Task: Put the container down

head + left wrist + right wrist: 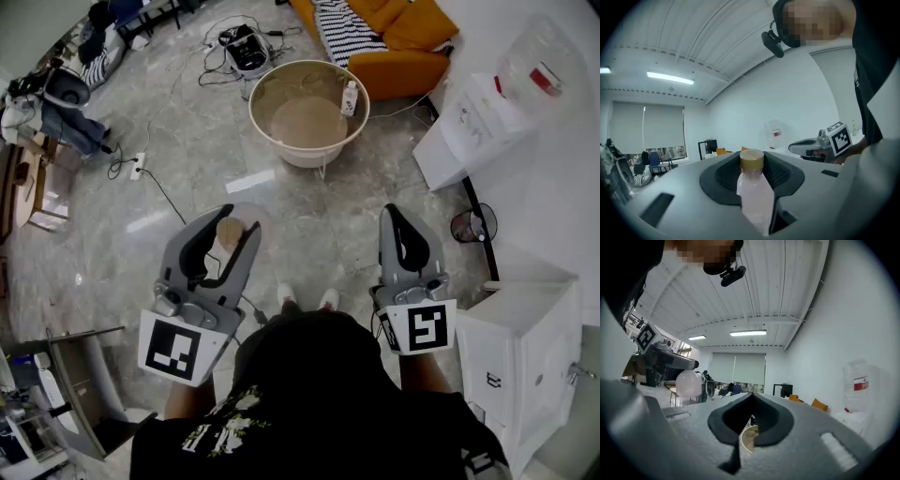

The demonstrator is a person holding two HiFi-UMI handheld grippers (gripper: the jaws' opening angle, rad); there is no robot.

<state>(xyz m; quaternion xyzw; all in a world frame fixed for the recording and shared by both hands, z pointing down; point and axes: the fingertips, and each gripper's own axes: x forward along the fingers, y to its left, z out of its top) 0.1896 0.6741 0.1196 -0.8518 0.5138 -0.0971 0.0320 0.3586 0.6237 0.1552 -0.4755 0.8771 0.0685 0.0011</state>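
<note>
Your left gripper (228, 225), at 9 o'clock, is clamping the bottle (753, 190), cap pointing forward. Your right gripper (394, 217), at 3 o'clock, is closed and empty. A tub (309, 157) is sitting at 12 o'clock.

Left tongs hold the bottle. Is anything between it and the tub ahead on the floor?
Nothing visible does. Only bare floor lies between the bottle and the tub. A second bottle already stands inside the tub, at its right side in the head view.

The bottle (754, 194) is looking like smooth, clear plastic. The floor (187, 150) is shining like smooth, glossy stone.
</note>
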